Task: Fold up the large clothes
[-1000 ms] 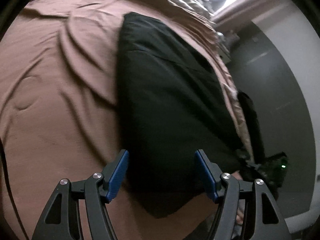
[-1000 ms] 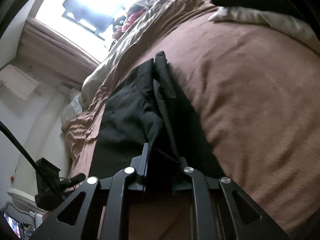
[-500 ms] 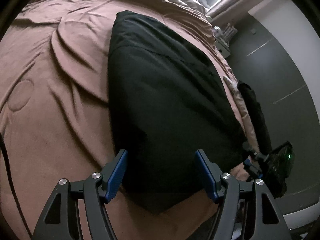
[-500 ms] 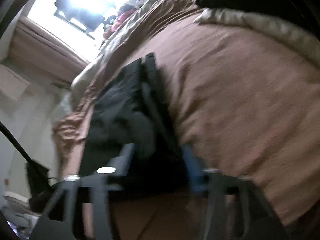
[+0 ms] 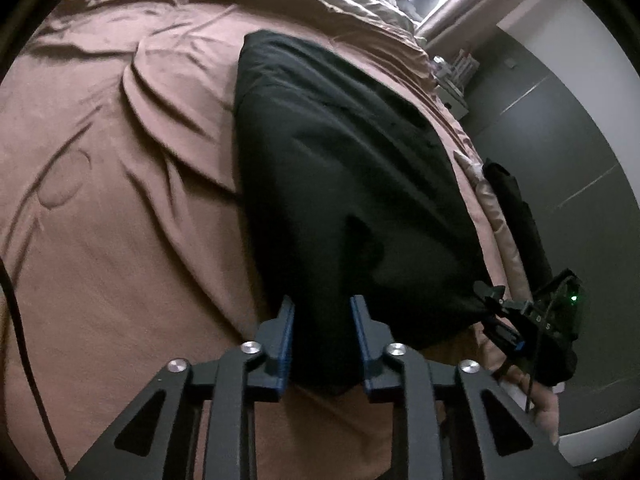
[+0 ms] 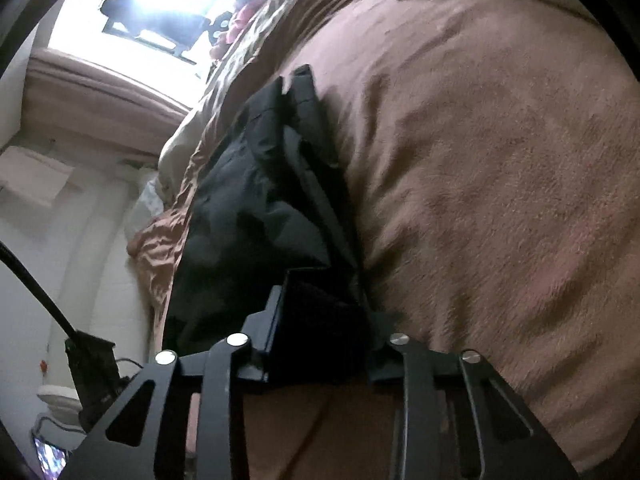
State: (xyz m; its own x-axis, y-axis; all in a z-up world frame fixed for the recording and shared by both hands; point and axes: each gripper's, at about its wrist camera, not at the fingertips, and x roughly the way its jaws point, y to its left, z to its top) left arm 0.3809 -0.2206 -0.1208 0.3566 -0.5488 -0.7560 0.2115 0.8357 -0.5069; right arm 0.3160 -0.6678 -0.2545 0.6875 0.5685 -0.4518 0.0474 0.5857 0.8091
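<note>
Bed (image 5: 120, 240), brown cover. Left tool (image 5: 322, 320) part-closed around near hem of black garment (image 5: 340, 160); pinch not certain. Right tool (image 6: 320, 320) closed on bunched near corner. Garment runs far along bed. Likely soft, light, floppy; grip corners, hems.

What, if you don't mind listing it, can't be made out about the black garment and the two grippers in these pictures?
- Left wrist view: the black garment is too dark to tell its type; the left gripper covers its near edge.
- Right wrist view: cloth hides the right gripper, so its grip cannot be judged; motion blur smears the folds.
- Both views: the brown bedspread is cut off by the lens edge.
</note>
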